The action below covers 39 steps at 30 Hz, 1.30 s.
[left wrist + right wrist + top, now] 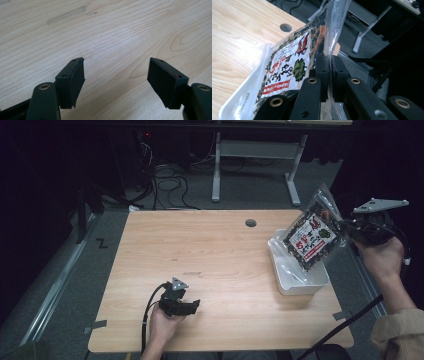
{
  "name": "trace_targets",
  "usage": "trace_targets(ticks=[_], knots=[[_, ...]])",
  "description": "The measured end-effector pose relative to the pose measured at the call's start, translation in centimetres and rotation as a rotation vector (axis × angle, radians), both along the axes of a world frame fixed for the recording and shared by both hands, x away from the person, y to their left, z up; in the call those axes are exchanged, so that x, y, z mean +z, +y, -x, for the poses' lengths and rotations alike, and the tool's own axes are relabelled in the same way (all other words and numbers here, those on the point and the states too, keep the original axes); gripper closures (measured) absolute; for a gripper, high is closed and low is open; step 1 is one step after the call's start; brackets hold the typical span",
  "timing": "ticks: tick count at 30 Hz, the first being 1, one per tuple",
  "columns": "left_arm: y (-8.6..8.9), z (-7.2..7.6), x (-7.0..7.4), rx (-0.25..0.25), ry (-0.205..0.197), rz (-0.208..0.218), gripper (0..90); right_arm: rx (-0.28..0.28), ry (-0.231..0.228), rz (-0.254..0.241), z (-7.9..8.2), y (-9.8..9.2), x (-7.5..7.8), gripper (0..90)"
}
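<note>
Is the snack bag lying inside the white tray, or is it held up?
Held up. The right gripper is shut on the snack bag at its edge, and the bag hangs tilted above the white tray, its lower end near the tray.

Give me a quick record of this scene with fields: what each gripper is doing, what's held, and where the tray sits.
right gripper: shut on the snack bag's clear edge
snack bag: held tilted above the white tray
white tray: at the table's right side, looks empty
left gripper: fingers apart, nothing between them, low over bare wood
table: light wood, round hole near far edge
</note>
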<state>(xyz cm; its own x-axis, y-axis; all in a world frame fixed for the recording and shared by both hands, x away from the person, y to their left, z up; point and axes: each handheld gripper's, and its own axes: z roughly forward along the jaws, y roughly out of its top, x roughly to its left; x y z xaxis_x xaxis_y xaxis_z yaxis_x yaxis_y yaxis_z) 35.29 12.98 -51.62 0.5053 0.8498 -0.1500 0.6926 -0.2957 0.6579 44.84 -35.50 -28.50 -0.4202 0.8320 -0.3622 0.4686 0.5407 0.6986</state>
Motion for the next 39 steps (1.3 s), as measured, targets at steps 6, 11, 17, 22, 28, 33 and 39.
trace_targets(ticks=[6,11,17,22,28,33,39], knots=[[0.0,0.0,0.0,0.001,-0.001,-0.002,30.3,-0.013,0.007,0.044,-0.2,0.0,-0.7,87.3],[-0.1,0.0,0.0,-0.001,0.001,-0.006,30.2,-0.015,0.022,0.048,-0.4,0.0,-1.6,87.3],[-0.2,-0.1,-0.1,-0.003,0.003,-0.013,30.2,-0.012,0.037,0.074,-0.7,0.4,-2.3,87.2],[-0.2,0.0,-0.1,-0.005,-0.002,-0.013,30.2,-0.010,0.047,0.082,-1.0,0.7,-3.2,87.1],[-0.2,-0.1,-0.1,-0.004,-0.003,-0.013,30.2,-0.007,0.054,0.092,-1.3,1.1,-3.9,86.7],[-0.3,0.0,0.0,-0.002,-0.007,-0.011,30.2,-0.016,0.063,0.100,-1.4,1.5,-4.7,86.6],[-0.3,0.0,-0.1,-0.004,-0.005,-0.017,30.1,-0.034,0.081,0.095,-1.6,1.1,-5.5,86.3]])
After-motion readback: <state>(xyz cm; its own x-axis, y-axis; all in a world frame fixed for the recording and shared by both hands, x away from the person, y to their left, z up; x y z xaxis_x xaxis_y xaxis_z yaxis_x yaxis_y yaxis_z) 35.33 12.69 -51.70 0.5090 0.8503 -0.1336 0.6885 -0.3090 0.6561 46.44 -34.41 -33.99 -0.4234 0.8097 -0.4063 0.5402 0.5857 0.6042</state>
